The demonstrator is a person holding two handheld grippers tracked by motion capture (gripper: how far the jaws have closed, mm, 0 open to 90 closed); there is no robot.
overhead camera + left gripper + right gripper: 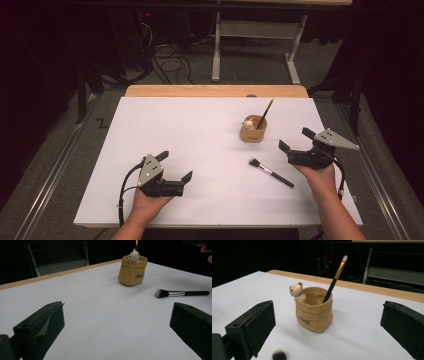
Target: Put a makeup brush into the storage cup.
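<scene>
A tan sack-shaped pot [253, 129] [132, 271] [314, 310] with a small bear figure [297, 291] on its rim stands right of the table's middle. A thin brush [265, 113] [335, 277] leans inside it, tip up. A black-handled makeup brush [270, 172] [180, 293] lies flat in front of the pot; its bristle end [279, 356] points left. My right gripper [297, 139] is open beside the pot, low over the table. My left gripper [175, 166] is open at the front left, nothing between its jaws.
The white table top [190, 135] has a wooden strip [215, 91] along its far edge. Beyond it are a metal table frame [255, 40] and cables [170, 62] on the floor. Metal rails [50, 175] run along both sides.
</scene>
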